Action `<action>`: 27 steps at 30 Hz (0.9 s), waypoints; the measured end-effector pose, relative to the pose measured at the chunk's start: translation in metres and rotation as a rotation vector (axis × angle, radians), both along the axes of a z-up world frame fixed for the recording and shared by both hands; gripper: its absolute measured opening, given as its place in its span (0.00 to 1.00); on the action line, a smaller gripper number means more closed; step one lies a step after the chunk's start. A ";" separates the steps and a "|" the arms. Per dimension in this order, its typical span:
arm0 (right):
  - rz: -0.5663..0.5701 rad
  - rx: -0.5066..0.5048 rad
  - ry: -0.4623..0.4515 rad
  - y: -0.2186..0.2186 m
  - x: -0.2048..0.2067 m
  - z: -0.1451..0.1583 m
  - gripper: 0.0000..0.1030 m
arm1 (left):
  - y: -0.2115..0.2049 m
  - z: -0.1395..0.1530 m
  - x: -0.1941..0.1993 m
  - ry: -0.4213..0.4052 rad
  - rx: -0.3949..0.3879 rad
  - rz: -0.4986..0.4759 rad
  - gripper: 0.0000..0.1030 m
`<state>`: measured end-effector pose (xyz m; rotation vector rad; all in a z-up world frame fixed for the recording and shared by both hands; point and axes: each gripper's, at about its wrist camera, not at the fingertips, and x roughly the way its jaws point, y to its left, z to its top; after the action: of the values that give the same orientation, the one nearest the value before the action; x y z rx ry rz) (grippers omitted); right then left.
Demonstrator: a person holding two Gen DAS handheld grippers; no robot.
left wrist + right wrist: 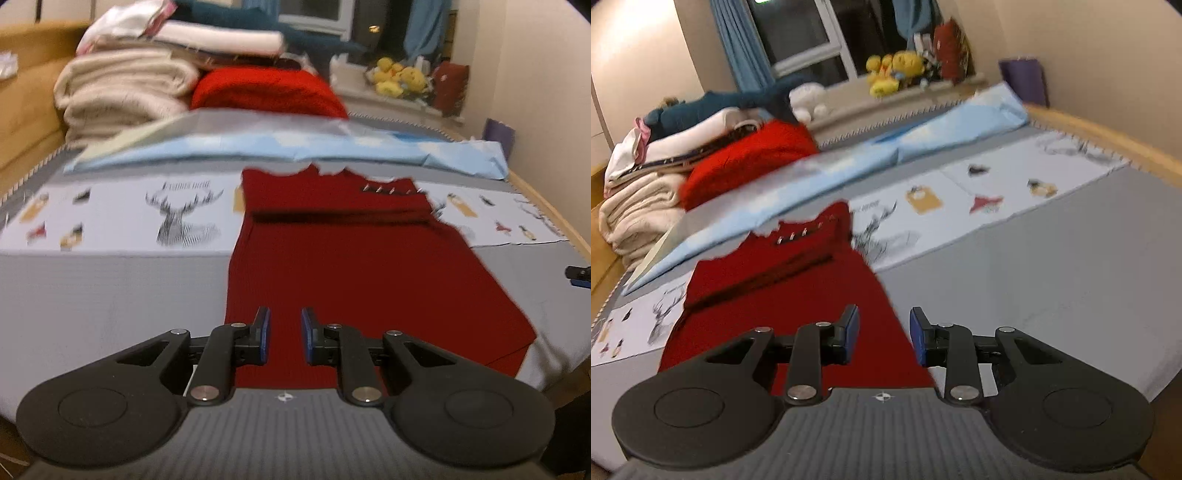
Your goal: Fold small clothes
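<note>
Folding: dark red ribbed knit garment flat on grey bed cover, top edge apparently turned down once
Left gripper: jaws slightly apart, empty, above near hem
Right gripper: jaws wider, empty, at garment's right edge
Remaining: most folds

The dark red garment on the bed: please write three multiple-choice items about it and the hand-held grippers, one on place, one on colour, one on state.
1. Where does the dark red garment lie?
A. on the grey bedcover
B. on the windowsill
C. on the towel pile

2. What colour are the gripper pads?
A. yellow
B. blue
C. white

3. How is the left hand-held gripper?
A. shut on the garment
B. open, holding nothing
C. shut on a towel

Answers: 1 A, it is spread on the grey bedcover. 2 B, one pad shows blue. 3 B, a gap shows between its fingers.
</note>
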<state>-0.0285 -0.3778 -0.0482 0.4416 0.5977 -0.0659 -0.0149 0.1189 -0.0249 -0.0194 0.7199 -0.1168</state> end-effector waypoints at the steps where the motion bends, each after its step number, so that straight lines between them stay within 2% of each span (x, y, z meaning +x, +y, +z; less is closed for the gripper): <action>1: 0.010 -0.002 0.017 0.001 0.003 -0.003 0.32 | 0.004 -0.013 0.003 0.023 -0.016 0.016 0.19; 5: 0.036 -0.021 0.113 0.004 0.023 -0.021 0.34 | 0.018 -0.053 0.018 0.135 -0.055 0.095 0.19; 9: 0.025 0.008 0.213 0.003 0.042 -0.043 0.36 | 0.030 -0.069 0.035 0.172 -0.057 0.137 0.23; 13: 0.001 0.031 0.295 0.005 0.057 -0.066 0.45 | 0.051 -0.092 0.047 0.264 -0.101 0.235 0.36; 17: 0.002 -0.009 0.367 0.014 0.064 -0.083 0.48 | 0.066 -0.108 0.052 0.334 -0.132 0.291 0.36; 22: 0.002 -0.033 0.412 0.019 0.066 -0.095 0.48 | 0.069 -0.122 0.049 0.383 -0.167 0.305 0.36; 27: 0.018 -0.077 0.414 0.024 0.067 -0.097 0.48 | 0.061 -0.123 0.046 0.372 -0.147 0.255 0.34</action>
<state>0.0387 -0.3542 -0.1449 0.3484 1.0025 -0.1650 0.0313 0.1794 -0.1484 -0.2788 1.0723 0.0816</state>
